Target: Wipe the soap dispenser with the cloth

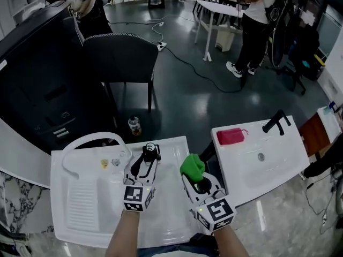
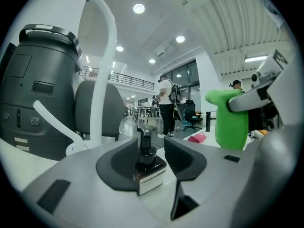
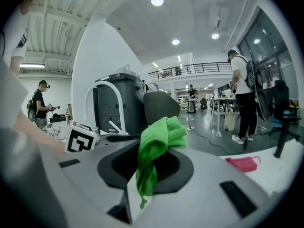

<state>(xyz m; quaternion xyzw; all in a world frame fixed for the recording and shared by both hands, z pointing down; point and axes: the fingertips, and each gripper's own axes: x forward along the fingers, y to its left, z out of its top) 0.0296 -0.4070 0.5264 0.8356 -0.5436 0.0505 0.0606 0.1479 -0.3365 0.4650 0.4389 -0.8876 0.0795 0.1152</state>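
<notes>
Pre-wipe stage: left gripper [image 1: 150, 158] clamps the upright soap dispenser [image 2: 148, 163], right gripper [image 1: 199, 182] pinches the green cloth [image 3: 159, 137]; next, the cloth apparently must meet the dispenser's side.

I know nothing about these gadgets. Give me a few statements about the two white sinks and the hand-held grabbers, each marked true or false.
1. The right gripper holds a bright green cloth. True.
2. The dark pump-top soap dispenser bottle lies in the right white basin. False: it stands between the left gripper's jaws, over the left white sink top.
3. A pink cloth lies on the right white basin near a black tap. True.
4. The left sink's tap is black. False: it is a white arched tap.
</notes>
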